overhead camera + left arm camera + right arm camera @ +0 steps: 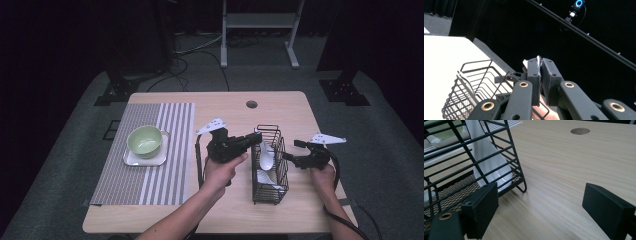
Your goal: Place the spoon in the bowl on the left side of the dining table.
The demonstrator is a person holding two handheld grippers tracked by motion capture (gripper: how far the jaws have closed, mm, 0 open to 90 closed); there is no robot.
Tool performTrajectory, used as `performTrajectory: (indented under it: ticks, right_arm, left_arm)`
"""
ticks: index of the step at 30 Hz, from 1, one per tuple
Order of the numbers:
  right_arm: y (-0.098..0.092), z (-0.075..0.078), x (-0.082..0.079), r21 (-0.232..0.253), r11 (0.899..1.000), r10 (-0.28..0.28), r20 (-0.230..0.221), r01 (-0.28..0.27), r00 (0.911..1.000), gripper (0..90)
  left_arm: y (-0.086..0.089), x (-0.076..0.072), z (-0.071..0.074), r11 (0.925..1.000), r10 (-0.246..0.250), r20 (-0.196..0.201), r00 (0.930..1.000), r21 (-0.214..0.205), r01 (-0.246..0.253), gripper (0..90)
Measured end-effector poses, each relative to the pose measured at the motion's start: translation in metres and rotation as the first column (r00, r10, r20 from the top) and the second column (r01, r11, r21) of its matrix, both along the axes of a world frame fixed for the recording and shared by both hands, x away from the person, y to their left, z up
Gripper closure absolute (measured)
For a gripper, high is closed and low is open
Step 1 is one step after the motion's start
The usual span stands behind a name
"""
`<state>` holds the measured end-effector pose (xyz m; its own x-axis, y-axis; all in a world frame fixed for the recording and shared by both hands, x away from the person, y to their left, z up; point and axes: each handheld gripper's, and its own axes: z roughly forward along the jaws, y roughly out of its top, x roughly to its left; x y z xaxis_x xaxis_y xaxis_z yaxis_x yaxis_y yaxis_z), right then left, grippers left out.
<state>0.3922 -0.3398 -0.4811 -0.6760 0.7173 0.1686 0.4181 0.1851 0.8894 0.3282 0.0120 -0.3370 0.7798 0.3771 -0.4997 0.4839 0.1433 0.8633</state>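
Note:
A black wire basket [270,167] stands on the wooden table [225,210], right of centre. My left gripper [257,136] reaches over the basket's near-left top rim, shut on the thin handle of a white spoon [266,156] whose bowl hangs inside the basket. In the left gripper view the white handle edge [538,59] sticks up between the closed pads of that gripper [541,62]. Another white spoon [265,178] lies lower in the basket. My right gripper [288,156] sits just right of the basket, open and holding nothing [544,200], with the basket [461,170] and a spoon [487,157] at its left.
A grey striped placemat [150,165] covers the table's left part, with a green bowl [145,140] on a white square plate [131,160]. A round cable hole [251,104] is near the far edge. A metal stand [260,30] is on the floor beyond.

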Motion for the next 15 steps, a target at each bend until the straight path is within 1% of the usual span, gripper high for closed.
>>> performTrajectory:
  ticks: [5, 15]
  right_arm:
    - [0.000, 0.000, 0.000, -0.001, 1.000, -0.003, -0.001, 0.003, 1.0000, 12.3]
    - [0.000, 0.000, 0.000, -0.004, 1.000, -0.007, -0.002, 0.007, 1.0000, 12.2]
  left_arm:
    - [0.007, 0.000, 0.008, 0.9996, 0.014, 0.003, 0.9999, -0.023, -0.014, 84.9]
    - [0.022, 0.001, 0.017, 0.9975, 0.050, 0.015, 0.9986, -0.050, -0.050, 84.9]
